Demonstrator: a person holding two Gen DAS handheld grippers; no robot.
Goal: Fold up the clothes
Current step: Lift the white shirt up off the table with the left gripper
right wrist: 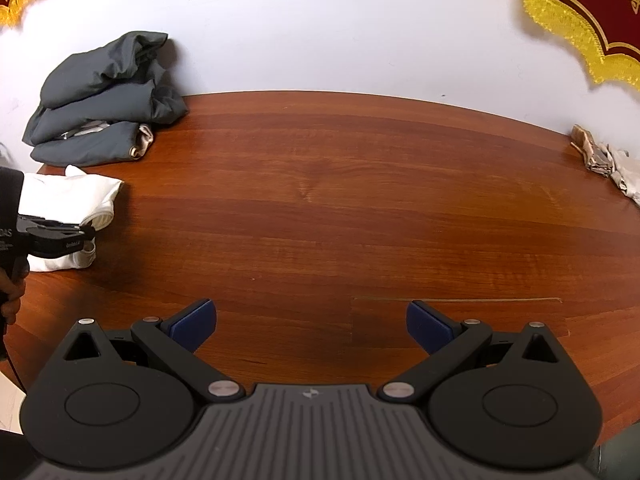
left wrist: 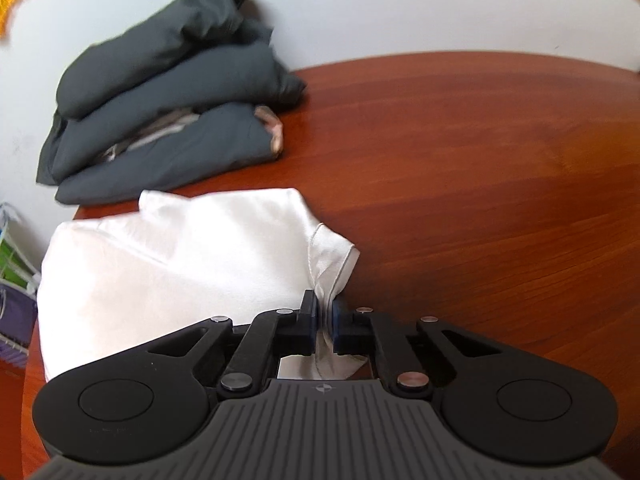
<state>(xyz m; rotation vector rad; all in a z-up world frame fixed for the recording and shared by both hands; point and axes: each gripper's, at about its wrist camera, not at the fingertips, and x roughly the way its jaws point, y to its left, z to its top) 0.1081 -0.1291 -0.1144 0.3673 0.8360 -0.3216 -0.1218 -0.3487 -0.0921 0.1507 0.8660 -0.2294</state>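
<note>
— Fingers first: how did each pair stand?

— On the left gripper [left wrist: 325,322] the two pads were pinched nearly together on a bunched edge of the white garment [left wrist: 172,256]; cloth ran between them and out underneath. The right gripper [right wrist: 311,326] had its blue pads spread wide with nothing between them, hanging over bare wood of the table [right wrist: 360,184].

— And where was the clothing?

— All at the table's left side. The white garment lay in a compact folded bundle near the left edge, with a hemmed corner sticking out toward the gripper. Just behind it, against the wall, sat the dark grey stack [left wrist: 168,92], its layers lying roughly one over another.

— How far along would you say folding was?

— Hard to fix. The grey stack looked folded, loosely. The white piece looked mostly folded, but the pinched corner was rumpled, so it fitted either a last tuck being made or a finished bundle being placed or lifted.

— Counts?

— One white garment. The grey stack showed about three layers, with a paler lining peeking out low down; whether that was one item or several I couldn't tell. Two grippers. One crumpled bundle [right wrist: 608,160] lay at the far right edge, too small to identify. Two fringed red banners [right wrist: 592,12] hung on the wall.
</note>
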